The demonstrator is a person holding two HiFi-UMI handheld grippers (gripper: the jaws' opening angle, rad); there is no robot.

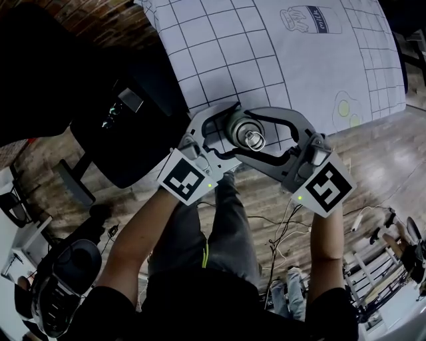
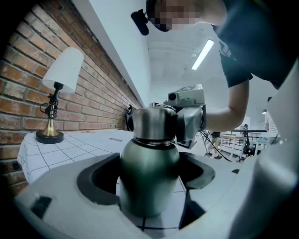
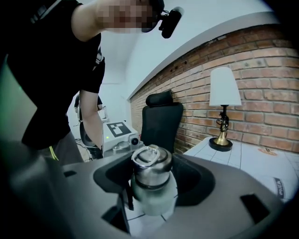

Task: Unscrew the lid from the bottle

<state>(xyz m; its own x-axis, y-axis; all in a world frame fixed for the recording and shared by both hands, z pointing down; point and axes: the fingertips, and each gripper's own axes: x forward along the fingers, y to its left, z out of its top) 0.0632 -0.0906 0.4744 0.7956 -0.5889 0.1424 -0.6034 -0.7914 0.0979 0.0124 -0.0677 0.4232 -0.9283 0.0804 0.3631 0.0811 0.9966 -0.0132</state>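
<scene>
Evidently not far along: finds the polished steel screw lid [image 2: 154, 122] still seated square on the matte grey-green metal bottle [image 1: 237, 126], with only a thin dark seam at the join, no thread on show and no tilt, so by that reading leaves most or all of the unscrewing to do. Has the grip set up for it, though. Holds the bottle's rounded body in the left gripper [image 2: 152, 163], with light grey jaws closed in until the dark pads press both flanks. Takes the lid from the opposite side in the right gripper [image 3: 156, 170], with dark jaws drawn in round the cap just below its wire carrying ring [image 3: 148, 156], seemingly bearing on it despite the dark hollows to either side. Places the bottle upright between the two tools, over the near edge of the white cloth with a black grid [image 1: 313, 73]; cannot tell whether the base rests on it or hangs just clear. Probably calls next for a twist of one tool against the other, then a lift. As for writing: reads "milk" on the drawn carton [image 1: 311, 18] at the cloth's far end, well apart from a drawn fried egg [image 1: 344, 106]; shows no brand or label on bottle or lid; offers only black-and-white square patterns, no letters, on the marker cubes [image 1: 183, 180]; leaves a small dark print on the cloth [image 3: 276, 183] too blurred to read.
</scene>
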